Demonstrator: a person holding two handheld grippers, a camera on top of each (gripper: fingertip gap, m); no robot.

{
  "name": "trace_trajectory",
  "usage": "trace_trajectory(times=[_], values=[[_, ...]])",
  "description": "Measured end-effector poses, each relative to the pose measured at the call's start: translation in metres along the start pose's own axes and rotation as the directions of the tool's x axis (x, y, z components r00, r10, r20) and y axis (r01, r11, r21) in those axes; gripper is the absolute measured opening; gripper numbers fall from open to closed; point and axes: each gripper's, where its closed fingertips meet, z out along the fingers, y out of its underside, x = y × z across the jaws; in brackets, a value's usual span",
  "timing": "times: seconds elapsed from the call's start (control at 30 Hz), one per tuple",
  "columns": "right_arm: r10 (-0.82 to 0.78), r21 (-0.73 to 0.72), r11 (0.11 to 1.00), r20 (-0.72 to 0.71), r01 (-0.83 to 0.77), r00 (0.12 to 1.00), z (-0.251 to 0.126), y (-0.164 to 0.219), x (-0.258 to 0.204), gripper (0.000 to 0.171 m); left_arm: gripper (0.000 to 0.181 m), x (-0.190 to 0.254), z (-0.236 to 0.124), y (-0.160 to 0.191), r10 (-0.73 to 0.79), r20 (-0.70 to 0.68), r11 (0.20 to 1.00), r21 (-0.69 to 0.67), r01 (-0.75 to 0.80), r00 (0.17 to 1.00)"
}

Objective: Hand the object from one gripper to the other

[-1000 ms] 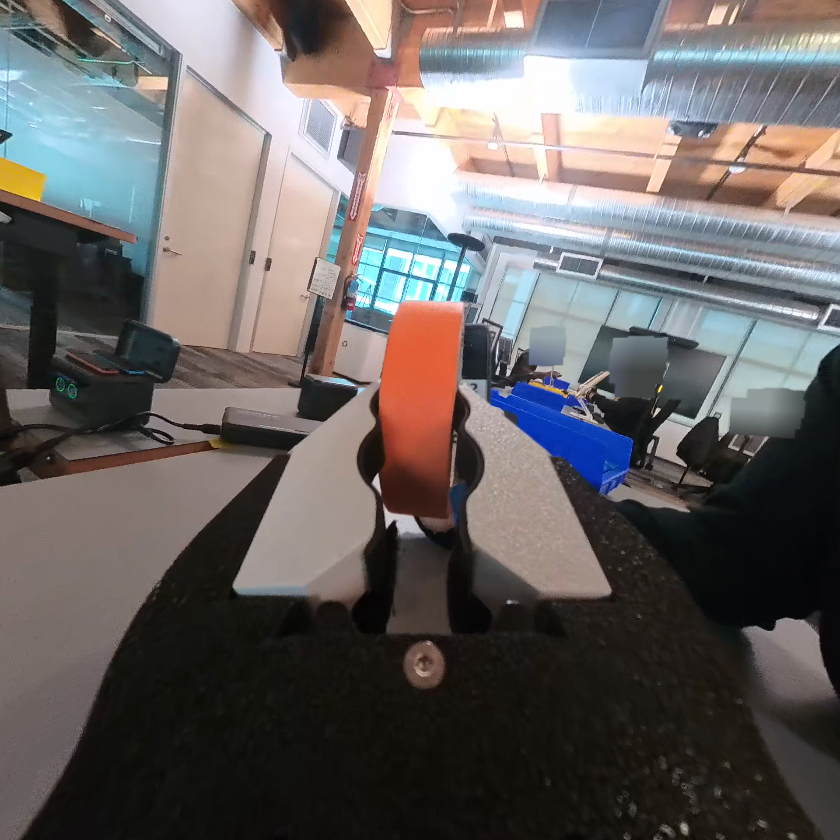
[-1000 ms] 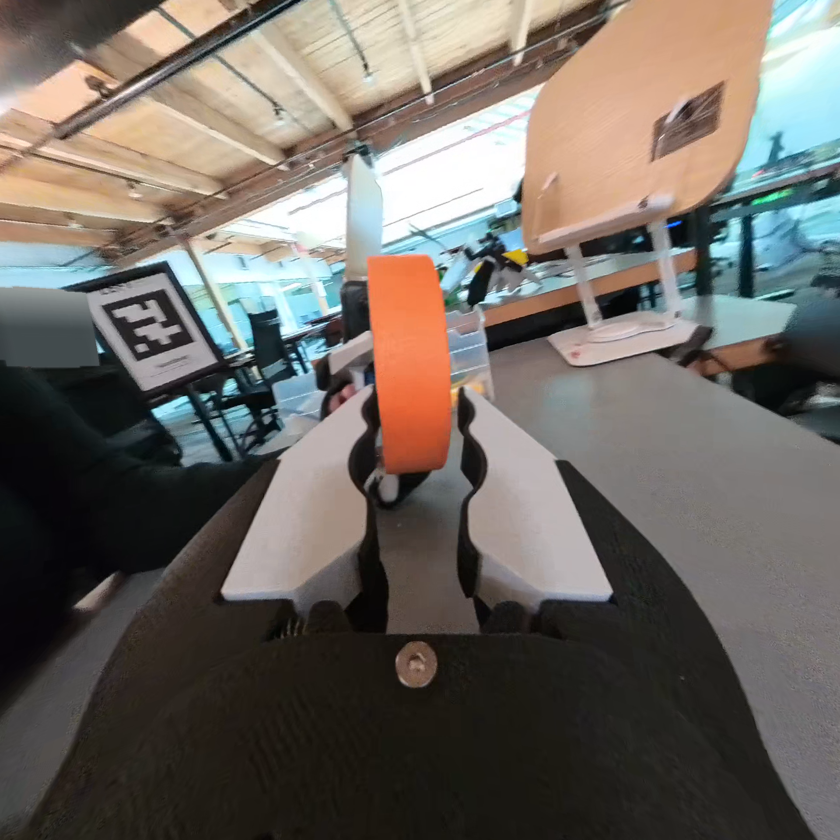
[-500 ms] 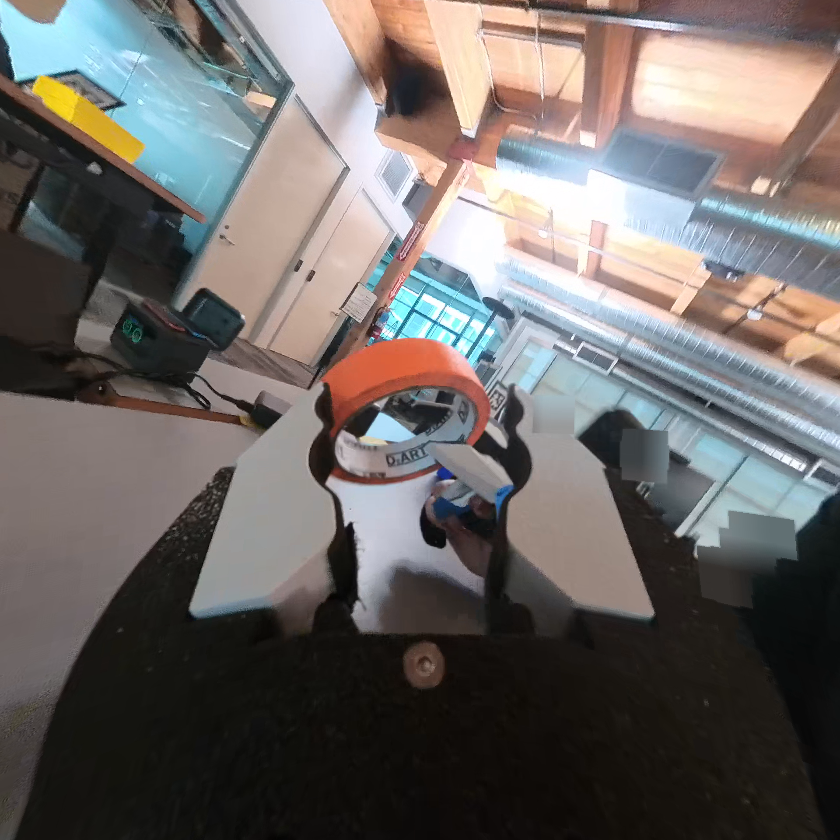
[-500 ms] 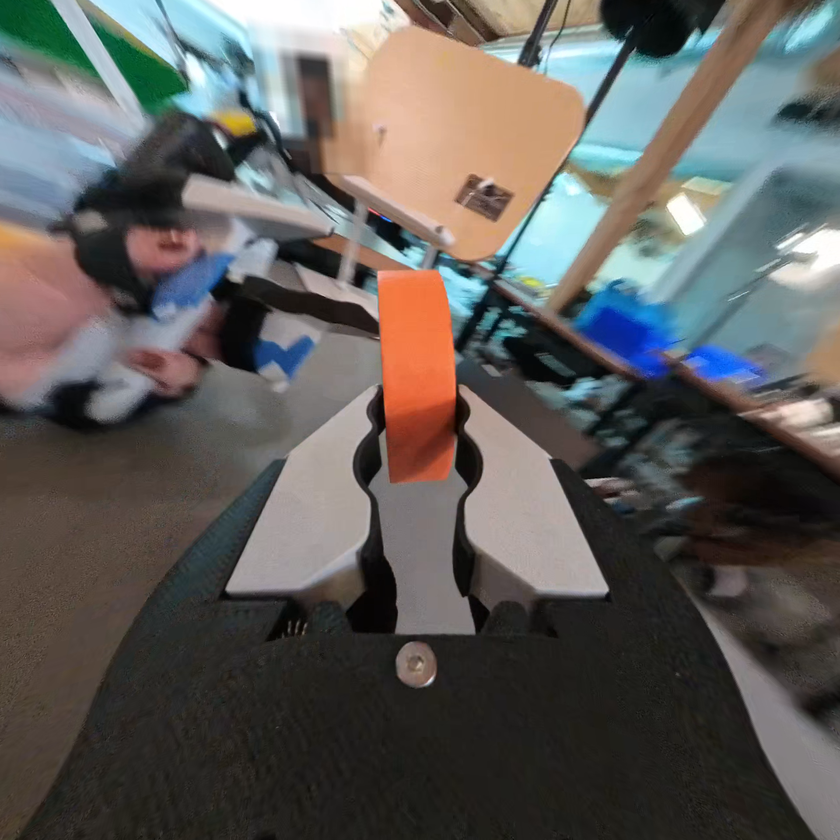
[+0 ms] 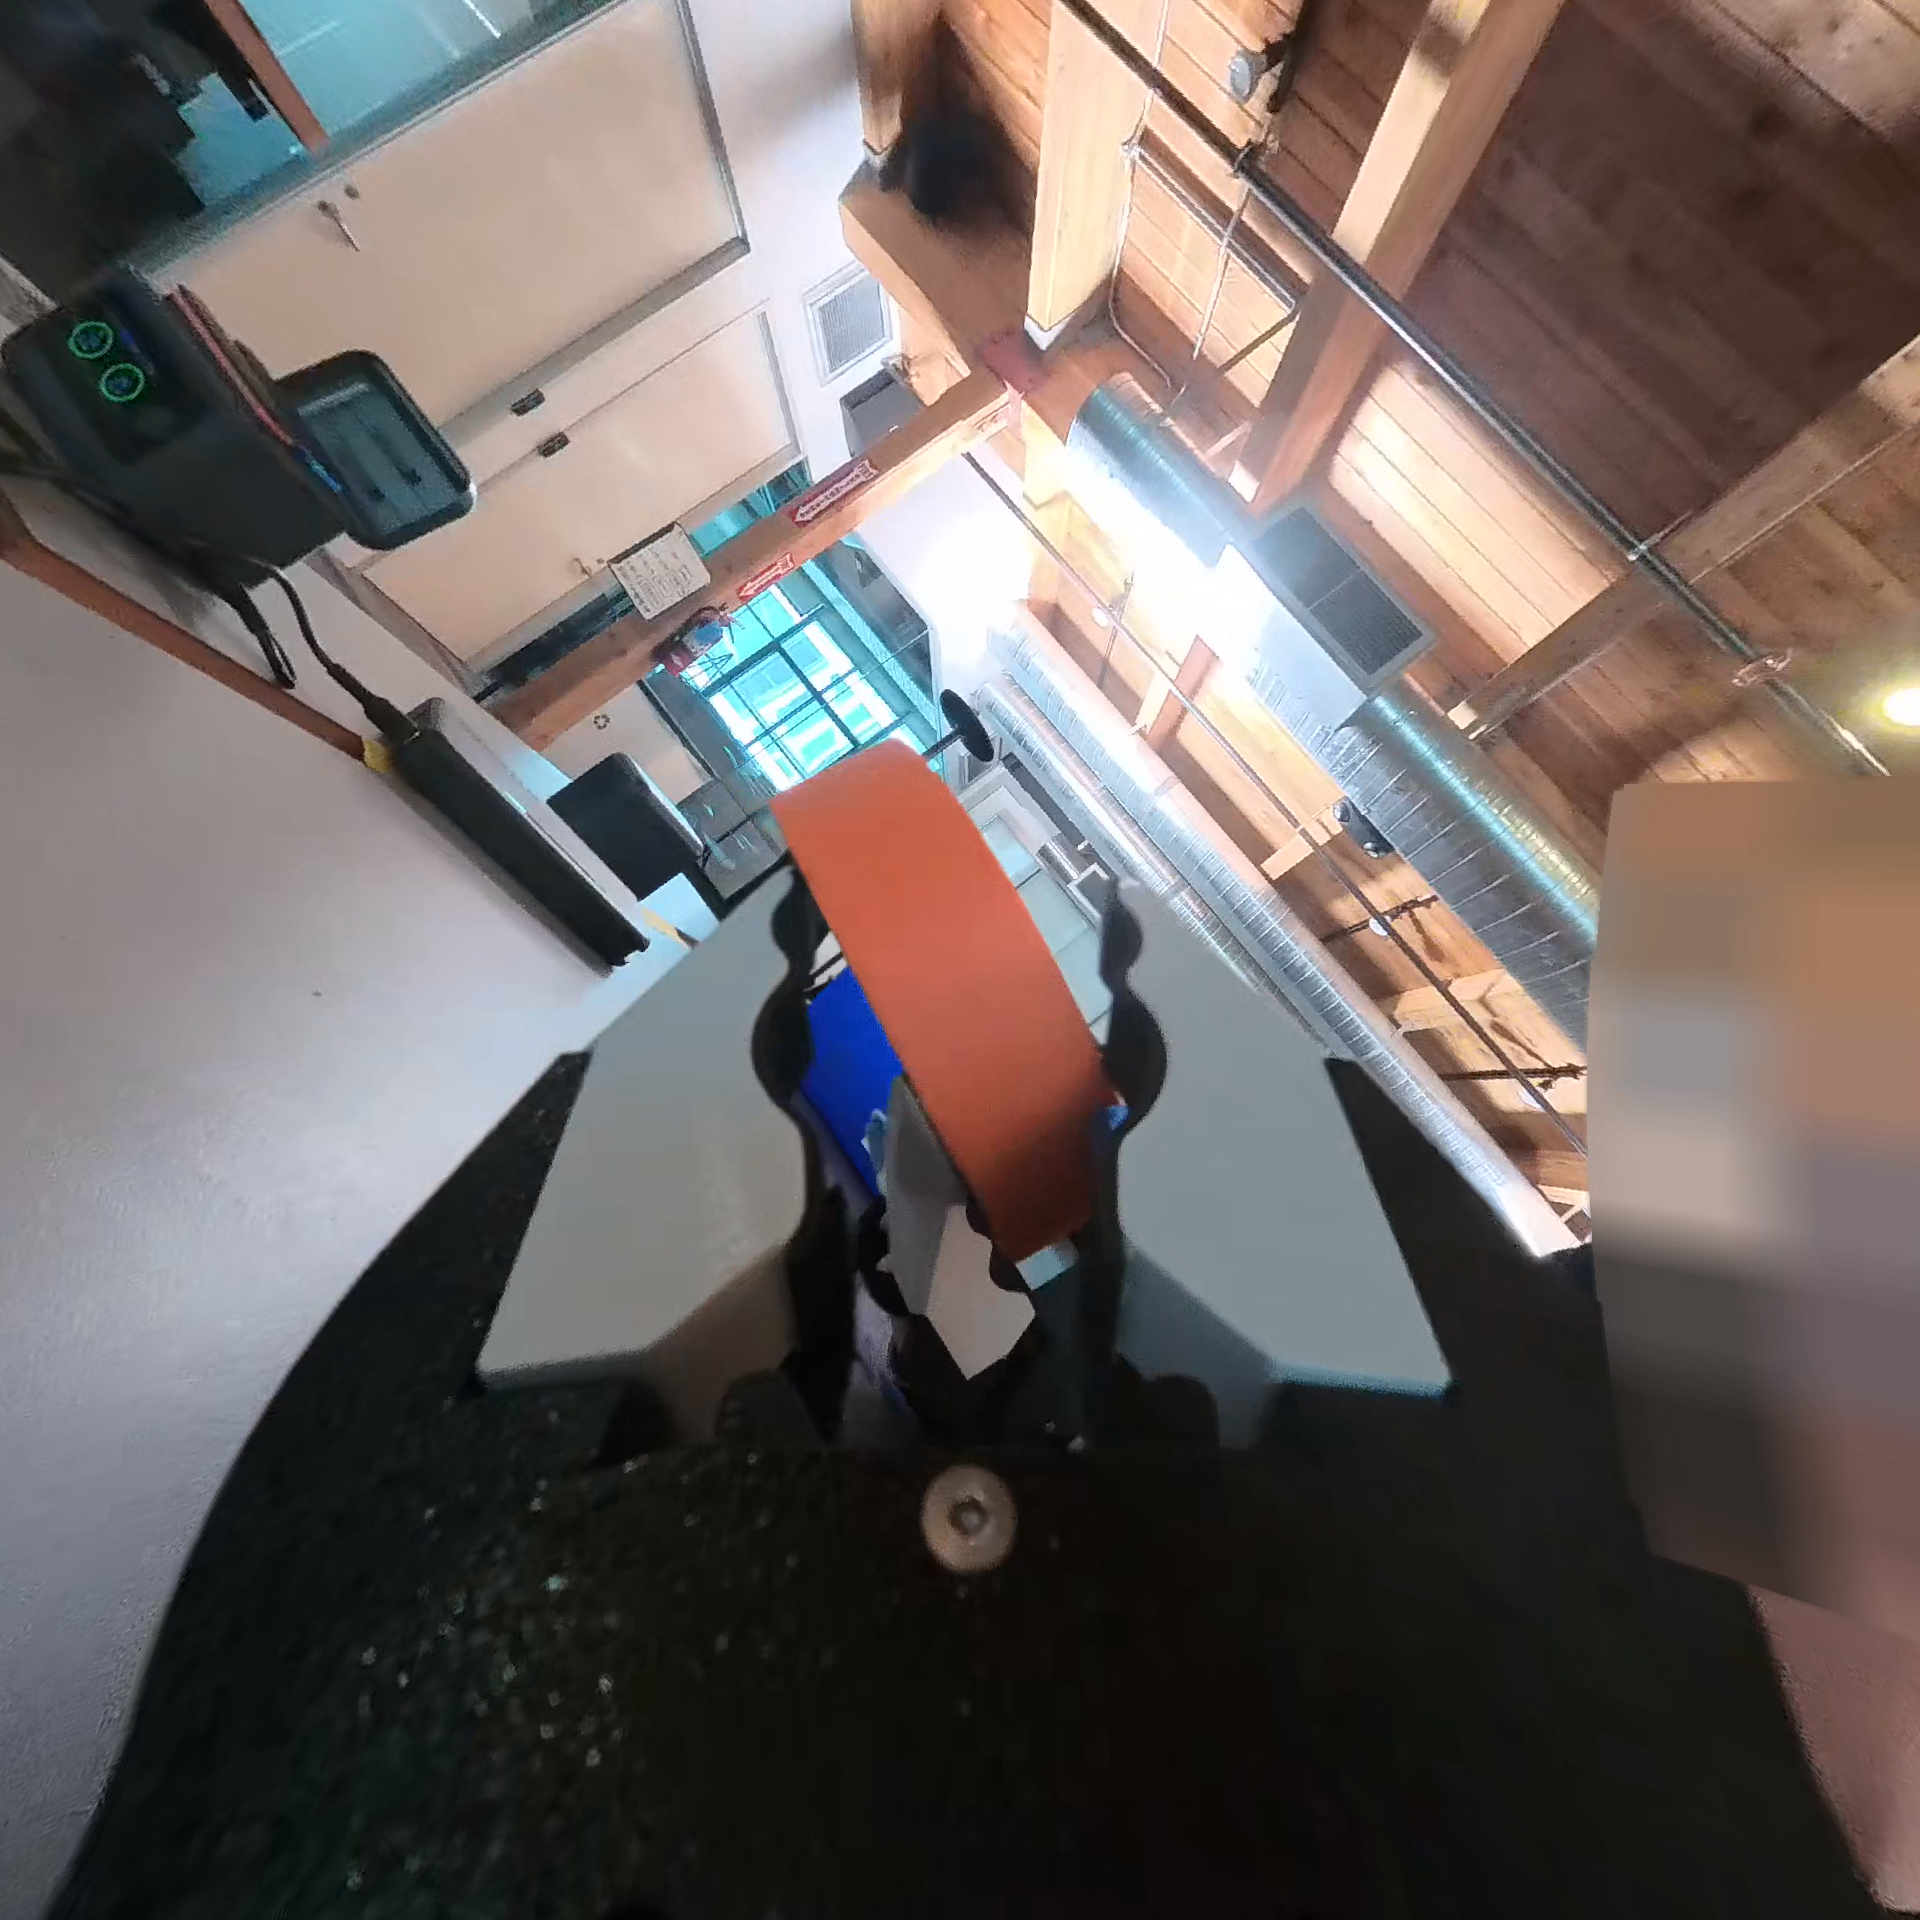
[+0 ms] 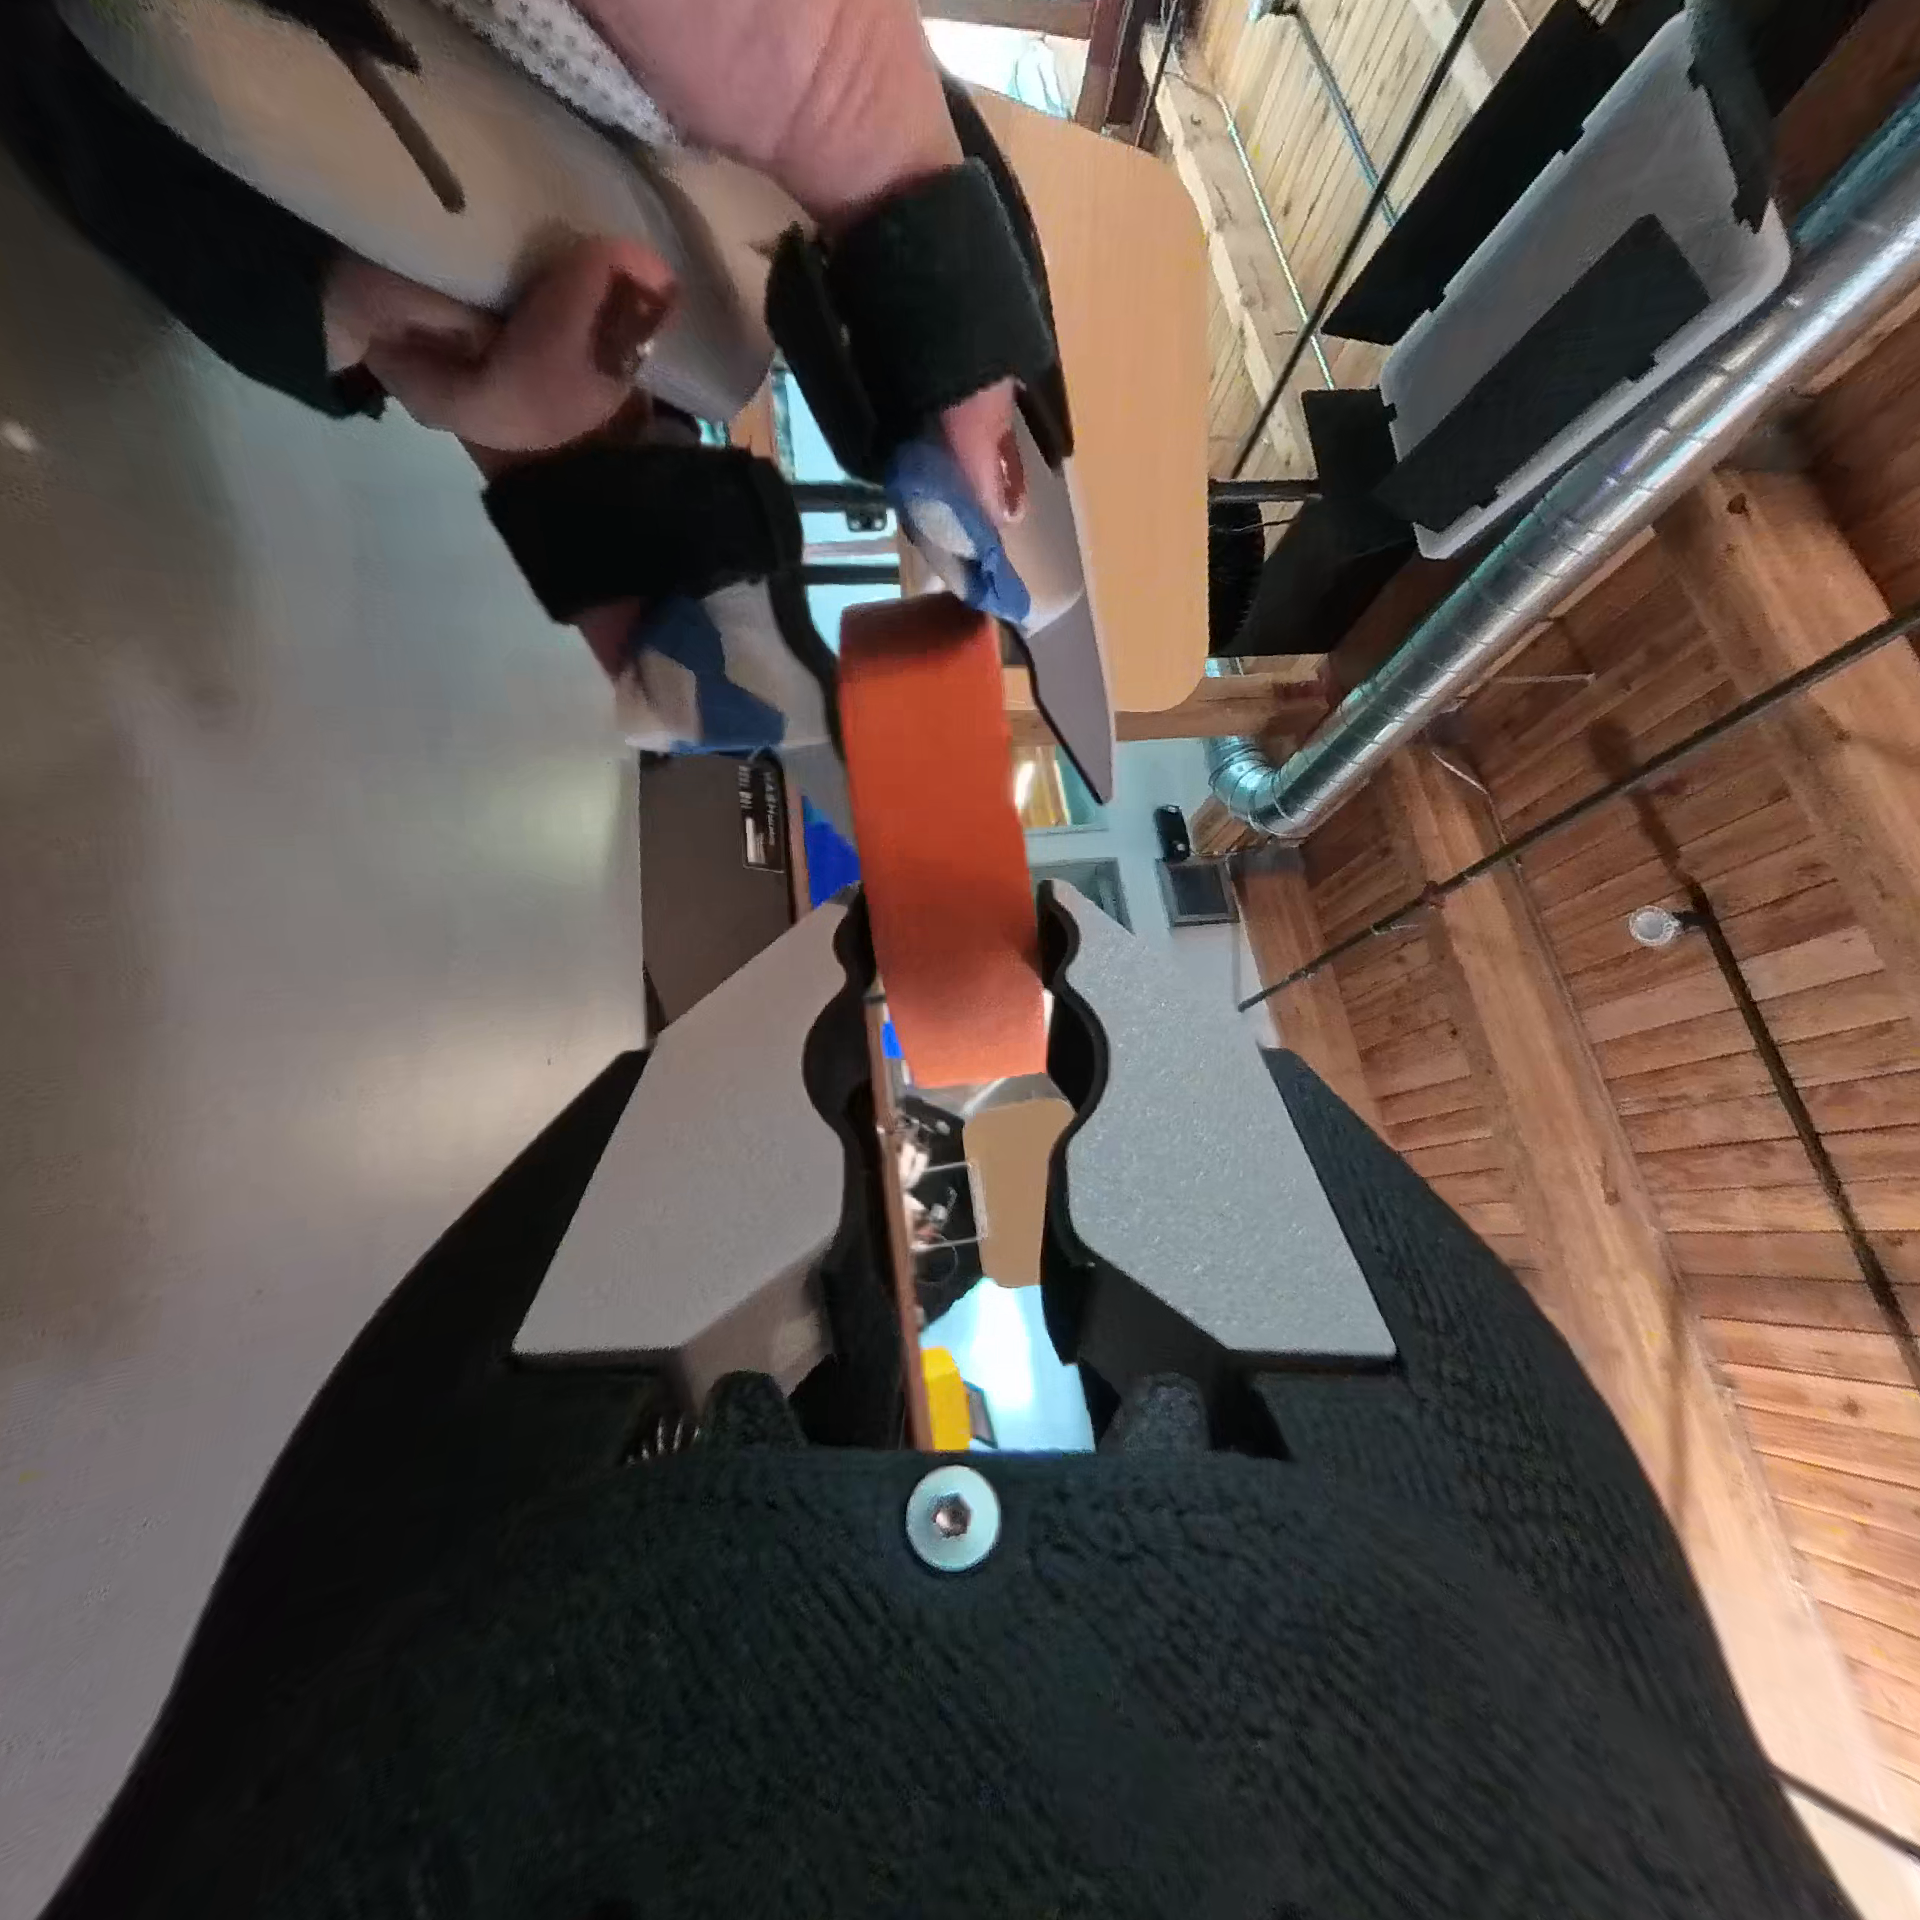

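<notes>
Presently: one orange roll of masking tape (image 5: pixel 940 997), raised off the grey surface (image 5: pixel 208 987), sitting edge-on between both sets of jaws. Left gripper (image 5: pixel 951 997), grey fingers with black wavy pads, stands spread wide, the roll slanting across its gap. Right gripper (image 6: pixel 951 987) is nearly closed about the roll's lower part; whether its pads press both faces cannot be told. Person's hand (image 6: pixel 582 343) holds the far gripper.

Orange tape roll (image 6: pixel 940 831) hides fingers' contact faces; person's hand (image 6: pixel 540 343) blurred.
</notes>
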Motion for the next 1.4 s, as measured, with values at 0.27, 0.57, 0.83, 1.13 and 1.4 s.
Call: trace_trajectory(times=[0.27, 0.57, 0.83, 1.13, 1.4], values=[[0.371, 0.063, 0.923, 0.126, -0.38, 0.92, -0.004, 0.006, -0.008, 0.049, 0.034, 0.001, 0.002, 0.004, 0.066, 0.029, 0.998, -0.023, -0.066, 0.997], [0.479, 0.081, 0.871, 0.075, -0.484, 0.875, -0.005, 0.012, 0.008, 0.062, 0.029, 0.015, -0.019, -0.03, 0.127, -0.034, 0.971, 0.208, -0.117, 0.991], [0.823, -0.091, -0.276, 0.492, -0.957, -0.284, -0.008, 0.021, 0.03, 0.064, 0.028, 0.015, 0.0, 0.0, 0.334, 0.021, 0.943, -0.011, -0.333, 0.942], [0.541, -0.364, -0.545, 0.535, -0.755, -0.649, -0.01, 0.018, 0.016, 0.05, 0.029, 0.018, 0.013, 0.035, 0.459, -0.046, 0.867, -0.193, -0.459, 0.887], [0.595, -0.36, -0.462, 0.552, -0.811, -0.584, -0.012, 0.015, 0.013, 0.027, 0.029, 0.019, 0.015, 0.037, 0.444, -0.062, 0.872, -0.197, -0.448, 0.894]])
